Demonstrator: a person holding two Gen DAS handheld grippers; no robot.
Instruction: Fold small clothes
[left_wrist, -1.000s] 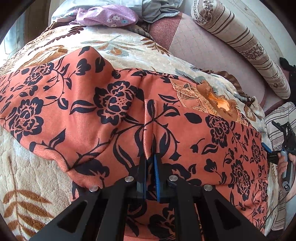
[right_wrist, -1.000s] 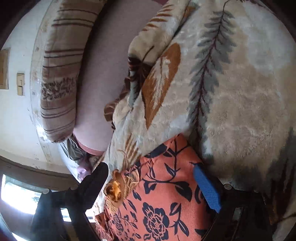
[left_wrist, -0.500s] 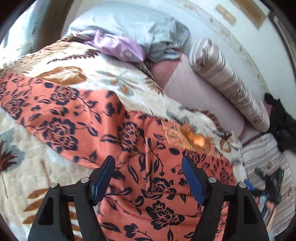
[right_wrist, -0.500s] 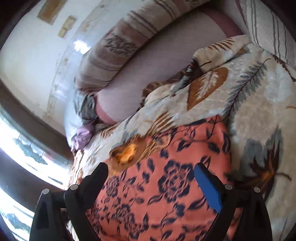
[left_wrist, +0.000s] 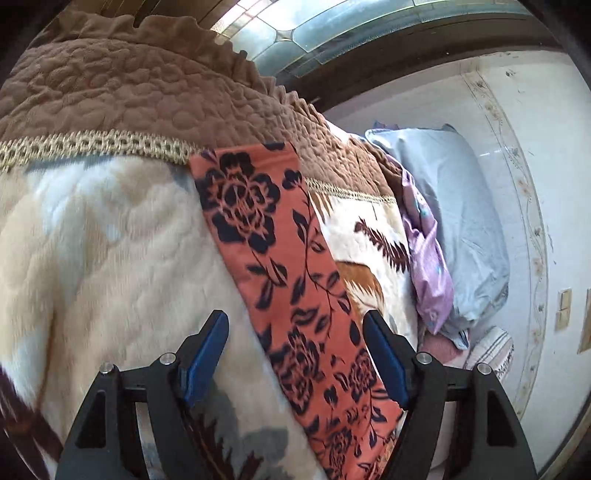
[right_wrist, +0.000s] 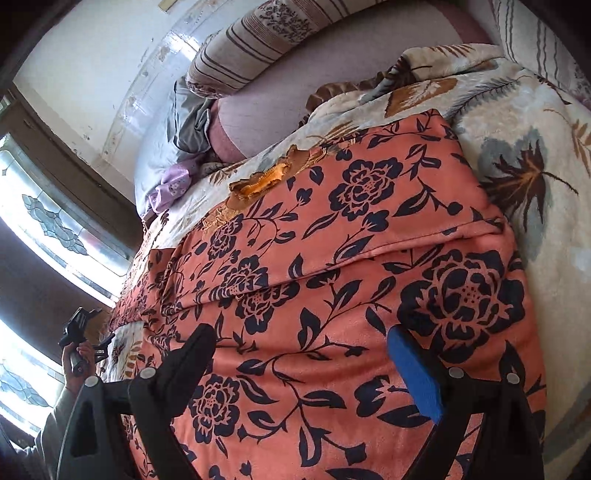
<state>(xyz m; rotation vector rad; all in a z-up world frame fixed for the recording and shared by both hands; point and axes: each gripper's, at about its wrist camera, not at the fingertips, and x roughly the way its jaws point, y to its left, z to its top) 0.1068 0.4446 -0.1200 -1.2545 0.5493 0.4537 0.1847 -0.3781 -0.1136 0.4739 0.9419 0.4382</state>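
Note:
An orange garment with dark blue flowers (right_wrist: 351, 280) lies spread on the bed blanket, with one fold line across its middle. My right gripper (right_wrist: 303, 365) is open and empty, just above its near part. In the left wrist view a long strip of the garment (left_wrist: 280, 280) runs from the brown blanket border toward me. My left gripper (left_wrist: 295, 354) is open and empty, with its jaws either side of that strip. The left gripper (right_wrist: 83, 338) also shows far left in the right wrist view, held in a hand.
A cream blanket with leaf prints (left_wrist: 110, 266) and a brown quilted border (left_wrist: 140, 92) covers the bed. A grey pillow (left_wrist: 465, 229), purple cloth (left_wrist: 428, 266) and a striped bolster (right_wrist: 266, 40) lie near the wall. A window (right_wrist: 44, 221) is at left.
My left gripper has let go of the garment, opened and swung toward the window end. My right gripper has lifted back over the garment's near part.

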